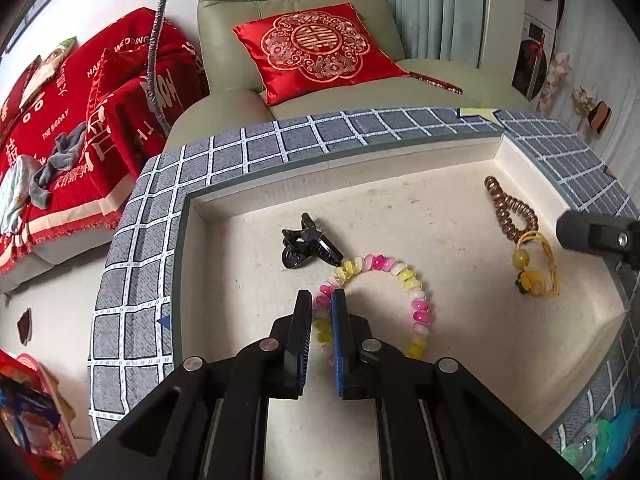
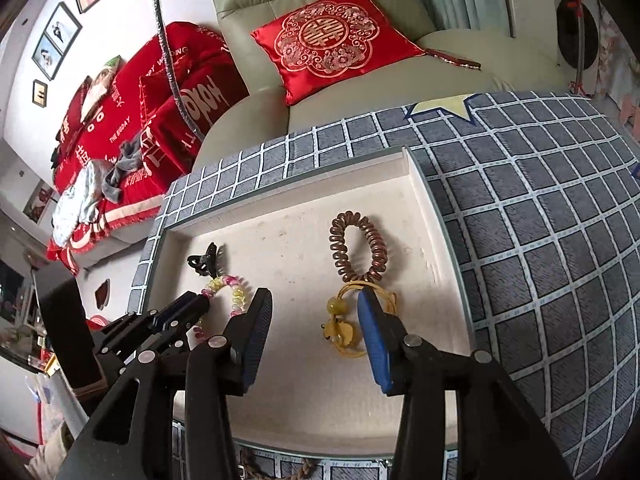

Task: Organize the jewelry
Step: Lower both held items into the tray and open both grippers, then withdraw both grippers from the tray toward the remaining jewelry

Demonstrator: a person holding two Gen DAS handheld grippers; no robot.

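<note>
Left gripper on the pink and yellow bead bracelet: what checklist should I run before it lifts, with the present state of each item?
1. Bead bracelet strand sits between the left gripper fingers: ok.
2. Fingers clamped firmly on the beads: cannot tell; a narrow gap shows.
3. Black hair clip clear of the bracelet: not ok, its tip lies against the beads.
4. Right gripper out of the way: ok, open over the yellow cord charm.
5. Brown coil band apart from the bracelet: ok.
6. Tray rim clear above the lift path: ok.
</note>
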